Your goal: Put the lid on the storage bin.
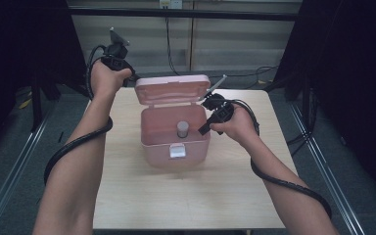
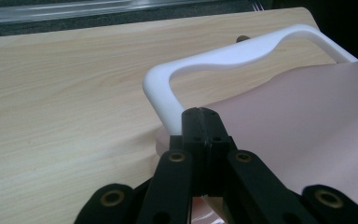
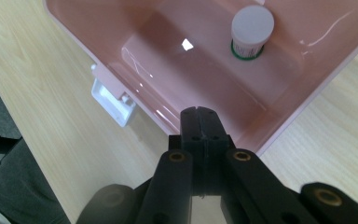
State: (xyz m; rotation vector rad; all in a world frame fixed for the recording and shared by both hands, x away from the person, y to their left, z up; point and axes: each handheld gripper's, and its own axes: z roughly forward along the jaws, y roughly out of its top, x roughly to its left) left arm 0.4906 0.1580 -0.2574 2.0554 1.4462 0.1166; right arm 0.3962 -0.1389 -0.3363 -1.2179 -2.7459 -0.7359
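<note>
A pink box (image 1: 196, 147) stands mid-table with its lid (image 1: 172, 89) tipped open toward the back. Inside it stands a small bottle (image 1: 182, 129) with a pale cap (image 3: 252, 22). A white latch (image 1: 177, 151) hangs on the front wall (image 3: 114, 103). My left gripper (image 1: 133, 78) is behind the lid's left corner, jaws shut and empty (image 2: 200, 113), right by the lid's white handle (image 2: 223, 56) and pink back (image 2: 298, 121). My right gripper (image 1: 202, 130) hovers at the box's right rim, jaws shut on nothing (image 3: 200, 113), pointing down at the rim.
The wooden table (image 1: 127, 196) ends close behind the box. Dark curtains hang on both sides and metal rails run along the floor (image 1: 10, 171). Cables trail from both grippers along the forearms. A trouser leg (image 3: 9, 191) is beside the table edge.
</note>
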